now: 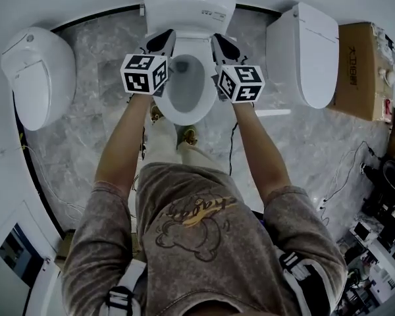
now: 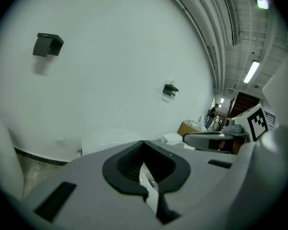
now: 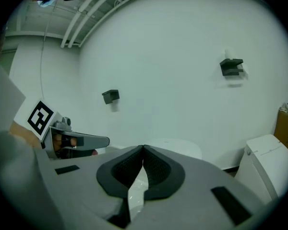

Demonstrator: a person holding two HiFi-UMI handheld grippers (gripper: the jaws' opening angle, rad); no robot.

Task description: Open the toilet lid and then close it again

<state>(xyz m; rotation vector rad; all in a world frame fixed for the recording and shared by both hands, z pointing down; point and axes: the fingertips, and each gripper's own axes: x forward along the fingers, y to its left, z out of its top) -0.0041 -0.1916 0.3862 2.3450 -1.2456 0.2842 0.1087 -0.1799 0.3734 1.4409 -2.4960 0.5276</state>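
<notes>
In the head view the white toilet (image 1: 184,107) stands in front of me with its bowl uncovered. The lid (image 1: 189,2) is raised at the back, towards the wall. My left gripper (image 1: 162,43) is over the seat's left rim and my right gripper (image 1: 225,46) over the right rim, both pointing at the lid's base. Whether they touch it is hidden. In the left gripper view the left gripper (image 2: 144,143) has its tips together, with the lid's rounded top (image 2: 108,139) beyond. The right gripper (image 3: 143,148) looks the same, tips meeting, with the lid (image 3: 175,145) behind them.
Another white toilet (image 1: 36,78) stands to the left and a third (image 1: 311,52) to the right, beside a cardboard box (image 1: 357,68). Cables (image 1: 345,170) run over the marble floor at the right. Dark brackets (image 2: 47,44) are fixed on the white wall.
</notes>
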